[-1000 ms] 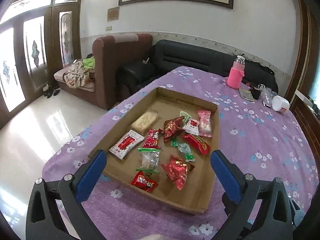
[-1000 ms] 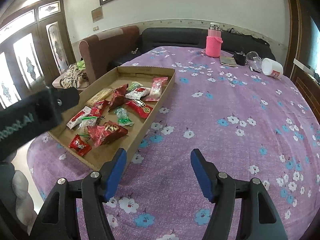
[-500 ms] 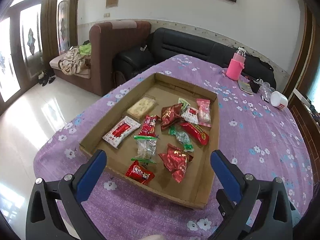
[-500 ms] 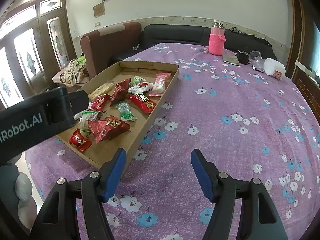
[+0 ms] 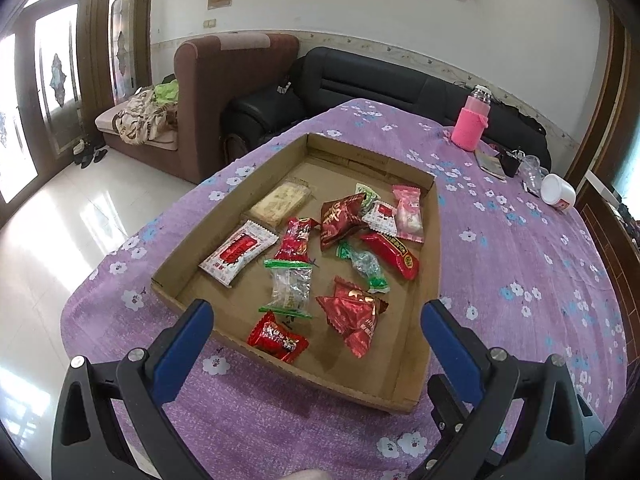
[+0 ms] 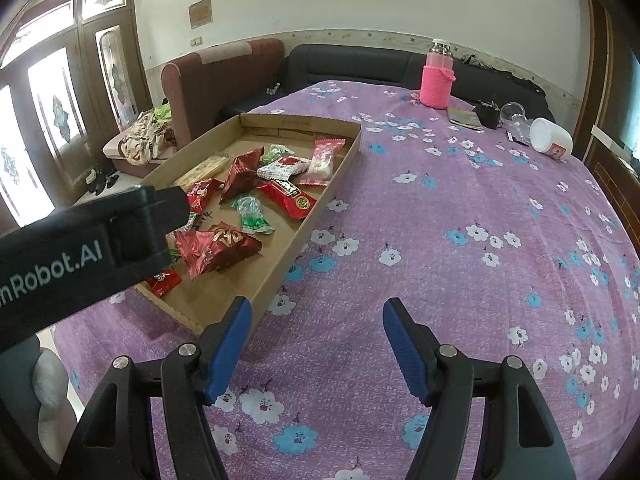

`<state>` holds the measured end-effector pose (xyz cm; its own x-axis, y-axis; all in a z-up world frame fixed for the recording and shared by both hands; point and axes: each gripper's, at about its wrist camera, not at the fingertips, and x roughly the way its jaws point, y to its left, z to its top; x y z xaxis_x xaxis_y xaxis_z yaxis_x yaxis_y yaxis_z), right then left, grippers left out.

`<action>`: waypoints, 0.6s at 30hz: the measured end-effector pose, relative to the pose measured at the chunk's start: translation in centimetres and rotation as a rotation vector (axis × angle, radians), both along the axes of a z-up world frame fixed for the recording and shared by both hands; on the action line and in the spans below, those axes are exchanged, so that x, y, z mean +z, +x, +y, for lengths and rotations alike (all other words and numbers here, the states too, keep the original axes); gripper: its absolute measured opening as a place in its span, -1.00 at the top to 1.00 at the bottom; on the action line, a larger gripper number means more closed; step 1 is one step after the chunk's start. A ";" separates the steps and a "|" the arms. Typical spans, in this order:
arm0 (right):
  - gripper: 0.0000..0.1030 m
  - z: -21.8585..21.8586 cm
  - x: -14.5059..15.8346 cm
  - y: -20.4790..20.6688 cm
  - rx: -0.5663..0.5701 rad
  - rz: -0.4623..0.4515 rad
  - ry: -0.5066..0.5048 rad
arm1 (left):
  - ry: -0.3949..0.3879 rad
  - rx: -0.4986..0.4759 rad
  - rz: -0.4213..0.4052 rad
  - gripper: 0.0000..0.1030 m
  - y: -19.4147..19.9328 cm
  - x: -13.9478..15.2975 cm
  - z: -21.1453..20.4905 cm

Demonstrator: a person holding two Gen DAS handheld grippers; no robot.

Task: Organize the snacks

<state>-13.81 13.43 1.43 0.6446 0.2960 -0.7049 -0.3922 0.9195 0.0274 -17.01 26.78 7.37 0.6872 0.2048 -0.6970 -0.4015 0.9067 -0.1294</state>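
A shallow cardboard tray (image 5: 434,276) lies on the purple flowered tablecloth and holds several wrapped snacks: a red pouch (image 5: 354,316), a small red candy (image 5: 277,337), a clear green-ended packet (image 5: 290,288), a white and red packet (image 5: 238,252), a long red bar (image 5: 390,254) and a pink packet (image 5: 408,214). My left gripper (image 5: 316,322) is open and empty above the tray's near edge. My right gripper (image 6: 316,320) is open and empty over the cloth, right of the tray (image 6: 320,212). The left gripper's body (image 6: 80,248) hides part of the tray in the right wrist view.
A pink bottle (image 5: 470,124), a white cup (image 5: 558,194), a glass (image 6: 514,114), a notebook (image 6: 464,118) and a small dark object stand at the table's far right. A brown armchair (image 5: 224,80) and a black sofa (image 5: 360,80) lie beyond the table's far edge.
Both grippers have risen and tilted slightly, so the tray sits lower and more fully in view. Both stay open and empty. The snacks have not moved.
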 end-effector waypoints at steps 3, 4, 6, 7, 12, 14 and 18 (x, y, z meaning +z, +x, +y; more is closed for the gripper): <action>-0.41 0.1 -0.1 0.0 0.000 0.003 -0.001 | -0.009 -0.001 0.004 -1.00 0.0 -0.1 0.2; -0.41 0.1 -0.1 0.0 0.000 0.004 -0.001 | -0.011 -0.001 0.005 -1.00 0.1 -0.2 0.2; -0.41 0.2 -0.1 -0.1 0.002 0.004 -0.004 | -0.015 -0.001 0.008 -1.00 0.1 -0.3 0.3; -0.41 0.2 -0.1 -0.1 0.002 0.002 -0.005 | -0.017 -0.001 0.009 -1.00 0.1 -0.4 0.3; -0.41 0.3 -0.1 -0.1 0.000 0.000 -0.006 | -0.020 0.000 0.009 -1.00 0.1 -0.4 0.4; -0.42 0.3 -0.1 -0.1 0.001 0.001 -0.006 | -0.024 0.001 0.011 -1.00 0.2 -0.5 0.4; -0.42 0.3 0.0 -0.1 -0.003 0.000 -0.005 | -0.026 0.002 0.010 -1.00 0.1 -0.6 0.5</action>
<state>-13.95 13.77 1.40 0.6452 0.2906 -0.7066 -0.3894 0.9208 0.0231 -16.87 27.28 6.78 0.6800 0.1879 -0.7087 -0.4044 0.9024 -0.1488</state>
